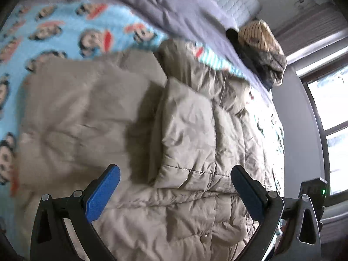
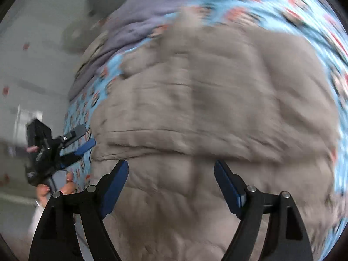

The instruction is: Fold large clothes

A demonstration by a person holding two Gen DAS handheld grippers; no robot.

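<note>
A large beige quilted puffer coat point(image 1: 134, 130) lies spread on a bed, with one panel or sleeve folded over its middle point(image 1: 191, 126). It fills the blurred right wrist view point(image 2: 206, 108) too. My left gripper point(image 1: 176, 174) is open and empty just above the coat's near part. My right gripper point(image 2: 171, 169) is open and empty above the coat. The left gripper also shows in the right wrist view point(image 2: 83, 150), held in a hand at the coat's left edge, its jaws apart.
The coat lies on a light blue cartoon-print blanket point(image 1: 65, 28). A grey-purple duvet point(image 1: 169, 6) is bunched behind it. A pile of clothes with a striped top point(image 1: 258, 41) sits at the bed's far right. A window point(image 1: 330, 108) is at right.
</note>
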